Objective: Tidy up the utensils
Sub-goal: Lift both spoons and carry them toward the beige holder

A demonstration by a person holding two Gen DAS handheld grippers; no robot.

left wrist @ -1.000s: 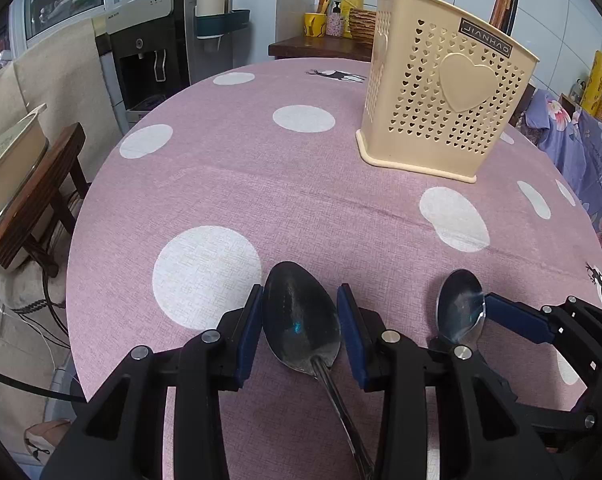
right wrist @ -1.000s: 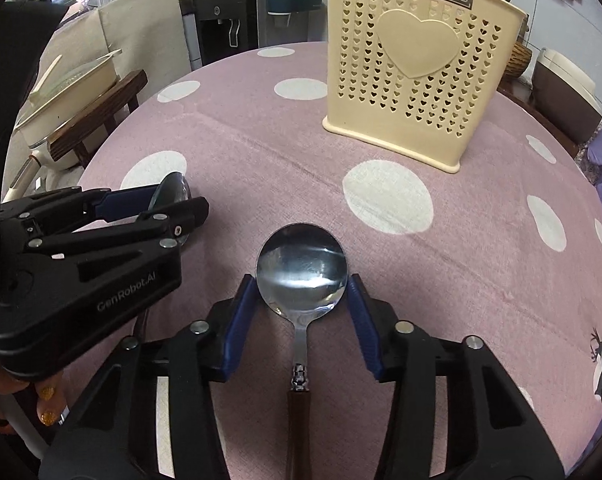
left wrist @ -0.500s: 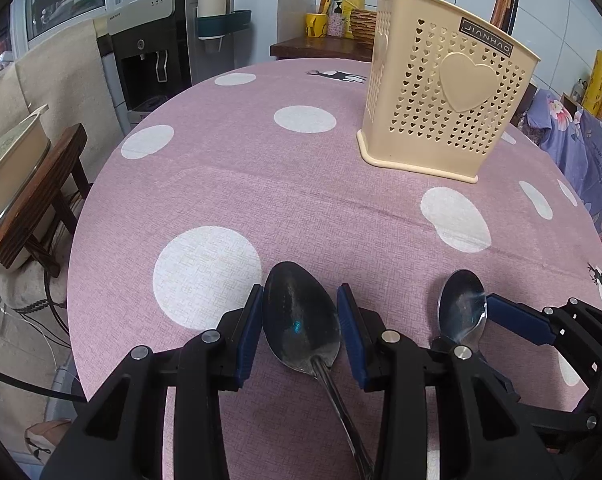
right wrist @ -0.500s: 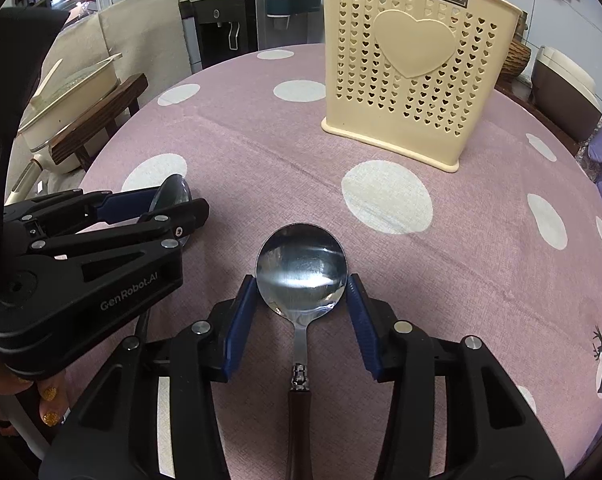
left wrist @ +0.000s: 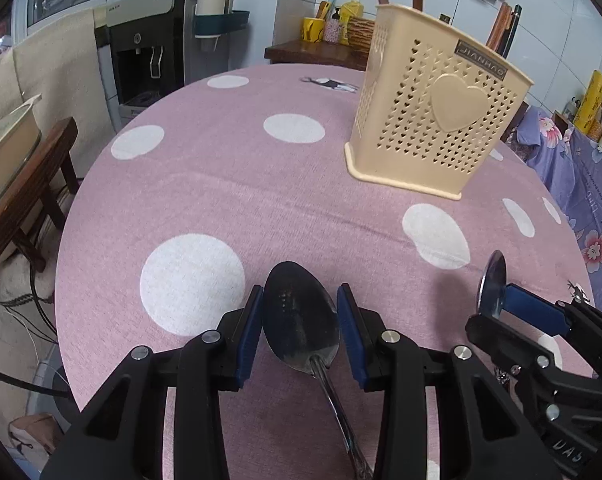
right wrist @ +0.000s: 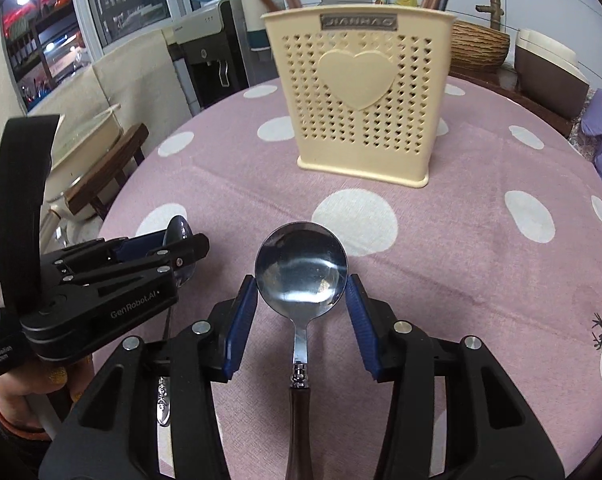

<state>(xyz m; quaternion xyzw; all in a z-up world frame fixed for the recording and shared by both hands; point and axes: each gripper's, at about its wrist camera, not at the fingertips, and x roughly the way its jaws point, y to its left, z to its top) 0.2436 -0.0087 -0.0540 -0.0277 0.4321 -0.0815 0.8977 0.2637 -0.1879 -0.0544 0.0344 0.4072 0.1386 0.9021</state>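
Note:
My left gripper (left wrist: 300, 320) is shut on the bowl of a dark oval metal spoon (left wrist: 299, 316), held a little above the cloth. My right gripper (right wrist: 301, 296) is shut on a round steel spoon (right wrist: 301, 266) with a dark wooden handle. The right gripper (left wrist: 497, 304) and its spoon (left wrist: 493, 280) show edge-on at the right of the left wrist view. The left gripper (right wrist: 177, 248) shows at the left of the right wrist view. A cream perforated utensil basket (left wrist: 433, 120) with a heart stands upright on the far side of the table, also in the right wrist view (right wrist: 361, 92).
The round table (left wrist: 221, 184) has a pink cloth with white dots. A wooden stool with a pot (left wrist: 17, 168) stands off its left edge, a water dispenser (left wrist: 149, 44) beyond. A flowered purple cloth (left wrist: 581, 184) lies to the right. A side table (left wrist: 321, 48) holds cups and bottles.
Both grippers have lifted with their spoons and moved toward the basket. The right gripper's spoon now shows edge-on in the left wrist view.

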